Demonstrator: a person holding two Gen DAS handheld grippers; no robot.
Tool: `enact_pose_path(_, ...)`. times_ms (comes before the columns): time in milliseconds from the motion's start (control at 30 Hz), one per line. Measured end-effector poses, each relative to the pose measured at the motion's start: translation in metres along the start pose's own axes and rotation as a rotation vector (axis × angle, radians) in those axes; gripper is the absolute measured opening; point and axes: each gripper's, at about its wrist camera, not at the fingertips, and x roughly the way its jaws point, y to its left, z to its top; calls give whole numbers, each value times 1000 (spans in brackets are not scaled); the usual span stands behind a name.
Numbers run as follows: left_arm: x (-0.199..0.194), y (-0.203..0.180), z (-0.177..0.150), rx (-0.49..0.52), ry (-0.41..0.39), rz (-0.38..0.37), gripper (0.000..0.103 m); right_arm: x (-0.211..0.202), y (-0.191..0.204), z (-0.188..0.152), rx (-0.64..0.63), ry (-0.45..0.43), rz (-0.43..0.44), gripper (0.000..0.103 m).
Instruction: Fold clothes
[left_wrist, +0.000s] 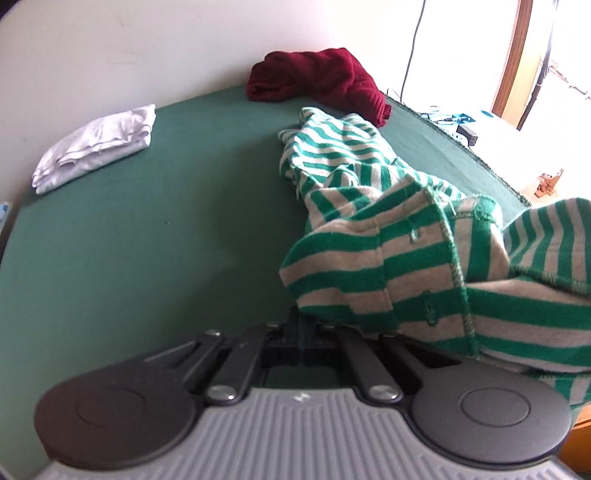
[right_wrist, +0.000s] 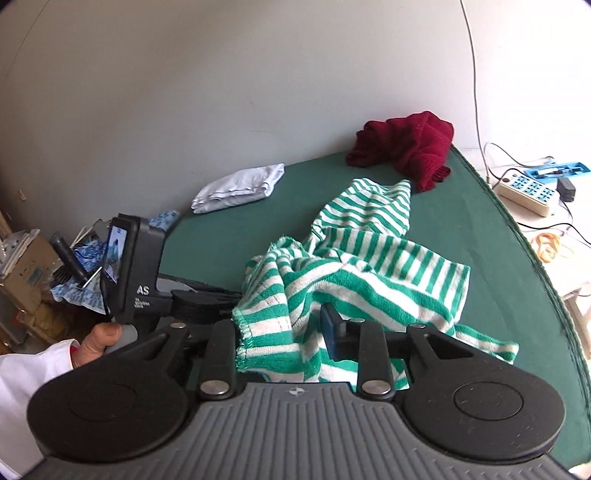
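Green table (left_wrist: 147, 240) fills most of both views, curved far edge against a pale wall (left_wrist: 147, 44).

Green-and-white striped garment (left_wrist: 388, 240) is next biggest: crumpled, unfolded, right half of the left wrist frame, running from mid-frame down to the lower right edge. In the right wrist view the same garment (right_wrist: 369, 266) lies centre frame, bunched, one hemmed edge hanging down between the fingers at bottom centre.

Dark red knit garment (left_wrist: 317, 77) sits heaped at the far table edge, top centre in the left view, upper right (right_wrist: 406, 144) in the right view; its cuff is just beside the striped fabric.

Folded white garment (left_wrist: 96, 144) lies upper left in the left view, well apart from the striped one; centre left (right_wrist: 240, 184) in the right view.

Left claw (left_wrist: 301, 325): fingers drawn together at bottom centre, tips under the striped hem; pinching the cloth. It also appears lower left in the right wrist view (right_wrist: 207, 299), with a thumb (right_wrist: 99, 339) and a white sleeve (right_wrist: 29, 373) behind it.

Right claw (right_wrist: 284, 332): fingers partly apart, striped fabric filling the gap between them; real grip cannot be told.

White power strip (right_wrist: 524, 188) and cables sit off the table, right edge of the right wrist frame.
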Motion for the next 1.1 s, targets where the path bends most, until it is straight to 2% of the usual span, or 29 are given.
enact_pose_path(67, -20, 11, 5, -6, -56, -3, 0, -7, 11, -12, 16, 38, -6, 36)
enact_pose_path(167, -49, 33, 10, -9, -113, -14, 0, -17, 17, -24, 44, 60, 23, 36)
enact_pose_path(233, -58, 42, 10, -6, -106, -52, 2, -28, 18, -27, 76, 20, 39, 37)
enact_pose_path(267, -59, 42, 10, -7, -104, -62, 4, -33, 16, -24, 114, -18, 78, 43)
enact_pose_path(300, -59, 42, 10, -8, -102, -71, 14, -36, 12, -21, 158, -53, 137, 46)
enact_pose_path(333, -58, 39, 10, 0, -102, -80, 48, -37, 10, -18, 186, -68, 183, 50)
enact_pose_path(367, -55, 32, 10, 17, -104, -88, 89, -35, 13, -12, 189, -78, 196, 52)
enact_pose_path(400, -52, 24, 10, 36, -128, -84, 103, -33, 16, -9, 169, -76, 162, 53)
enact_pose_path(467, -38, 4, 9, 107, -159, -12, 102, -29, 18, -5, 145, -71, 105, 62)
enact_pose_path(500, -27, -4, 8, 138, -150, 23, 102, -24, 16, -5, 154, -61, 86, 63)
enact_pose_path(533, -15, -10, 8, 163, -124, 50, 95, -20, 13, -4, 164, -50, 68, 64)
enact_pose_path(567, -3, -13, 6, 168, -88, 56, 81, -16, 11, -4, 157, -35, 55, 64)
enact_pose_path(633, 17, -10, 1, 138, -2, 26, 67, -8, 7, -5, 142, -5, 31, 65)
enact_pose_path(700, 24, -6, -6, 97, 37, 1, 52, -1, 4, -7, 126, 17, 7, 68)
enact_pose_path(733, 26, -4, -10, 78, 51, -3, 37, 2, 1, -8, 120, 29, -2, 69)
enact_pose_path(767, 28, -3, -13, 60, 66, -7, 16, 6, -1, -9, 115, 40, -12, 69)
enact_pose_path(800, 28, -1, -15, 38, 75, 4, 5, 10, -3, -11, 109, 52, -21, 69)
enact_pose_path(833, 26, 2, -16, 12, 78, 29, 0, 13, -6, -12, 103, 63, -31, 70)
enact_pose_path(900, 22, 9, -17, -36, 78, 89, 0, 21, -11, -12, 93, 92, -45, 70)
enact_pose_path(967, 9, 26, -17, -82, 64, 171, 0, 39, -21, -5, 133, 114, -19, 70)
enact_pose_path(1033, -7, 48, -21, -133, 67, 199, 0, 57, -30, 2, 172, 136, 6, 70)
enact_pose_path(1100, -26, 63, -28, -168, 63, 175, 0, 75, -39, 9, 212, 157, 31, 71)
